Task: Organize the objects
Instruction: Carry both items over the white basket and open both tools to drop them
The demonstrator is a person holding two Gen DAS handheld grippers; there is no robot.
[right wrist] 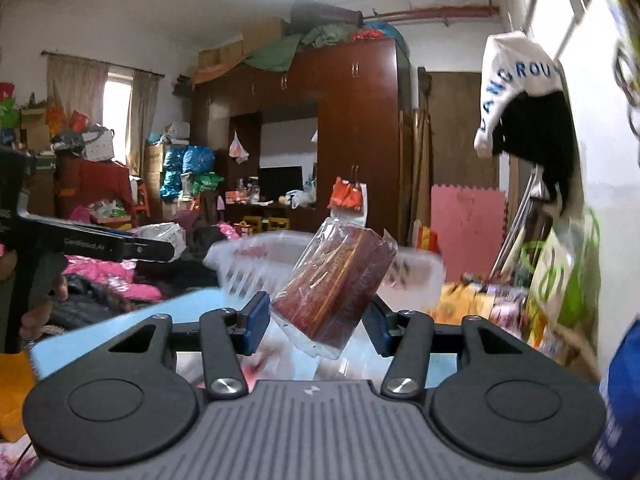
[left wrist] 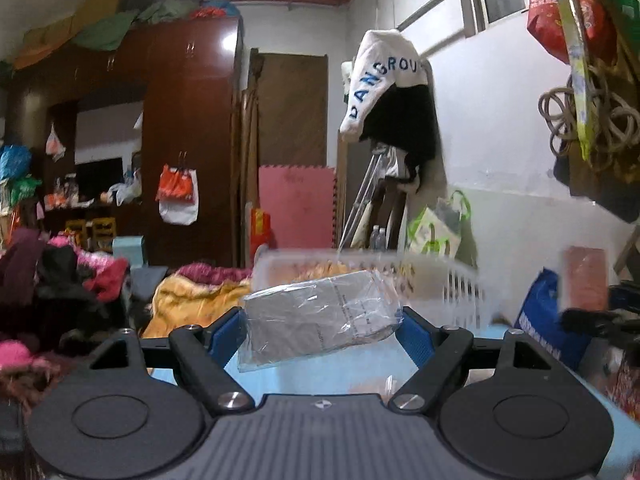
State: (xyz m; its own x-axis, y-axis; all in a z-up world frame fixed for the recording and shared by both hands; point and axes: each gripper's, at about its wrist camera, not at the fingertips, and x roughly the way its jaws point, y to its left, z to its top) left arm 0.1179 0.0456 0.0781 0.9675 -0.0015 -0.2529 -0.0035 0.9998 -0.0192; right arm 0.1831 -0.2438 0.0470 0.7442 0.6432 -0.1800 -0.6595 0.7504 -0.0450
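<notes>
Left hand-held gripper [left wrist: 322, 330] clamps a grey item in a clear plastic bag [left wrist: 320, 316], blue pads pressing both ends, jaws fairly wide, bag lifted above the light blue table [left wrist: 320, 376]. Right hand-held gripper [right wrist: 316, 320] grips a dark red packet in clear wrap [right wrist: 336, 280], tilted, jaws narrower, also held up over the table. White slatted basket [left wrist: 460, 280] sits just beyond both, blurred. Far left in right wrist view, the left hand-held gripper shows side-on. Brown wardrobe [right wrist: 356, 128] at far wall.
</notes>
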